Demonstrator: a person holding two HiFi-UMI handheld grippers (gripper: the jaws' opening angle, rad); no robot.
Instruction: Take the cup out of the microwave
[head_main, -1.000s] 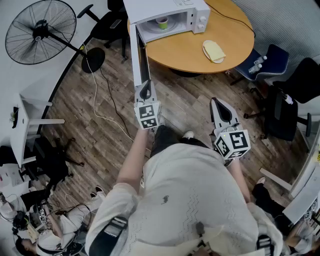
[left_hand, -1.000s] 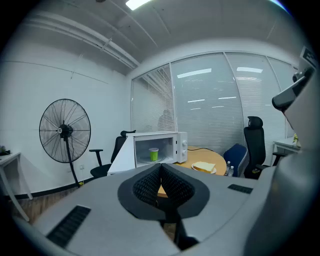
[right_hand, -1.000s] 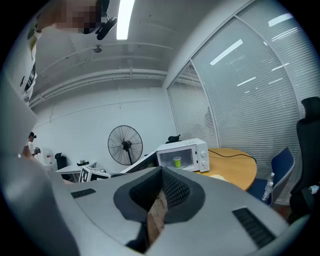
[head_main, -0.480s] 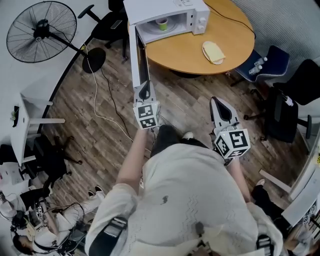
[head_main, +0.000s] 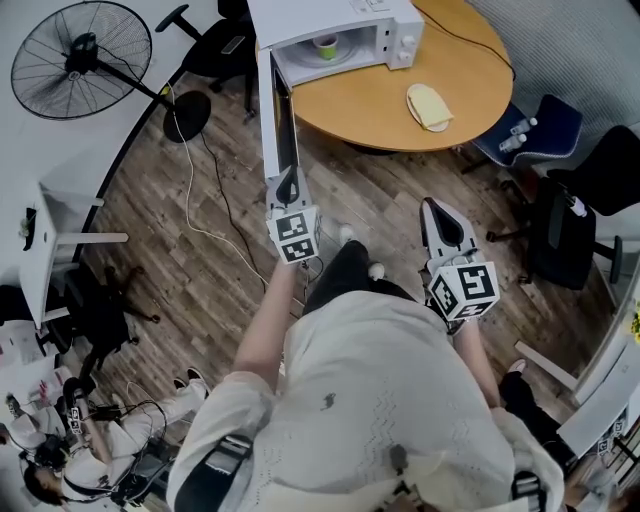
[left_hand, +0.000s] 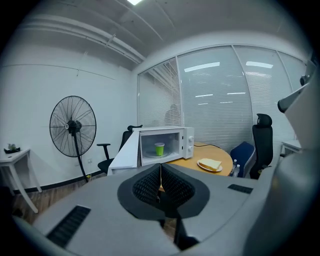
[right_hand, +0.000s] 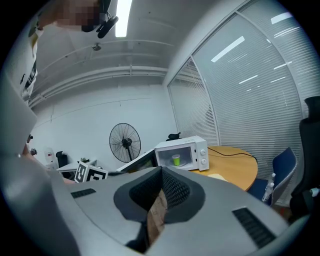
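On the table (head_main: 385, 105), microwave (head_main: 335, 20) holds cup (head_main: 325, 45); left gripper (head_main: 288, 178), right gripper (head_main: 436, 210) jaws closed.

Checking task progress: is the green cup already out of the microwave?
No, the green cup stands inside the microwave, whose door hangs open.

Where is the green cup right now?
In the head view, the small green cup sits top centre, inside the open white microwave on the left of the round wooden table.
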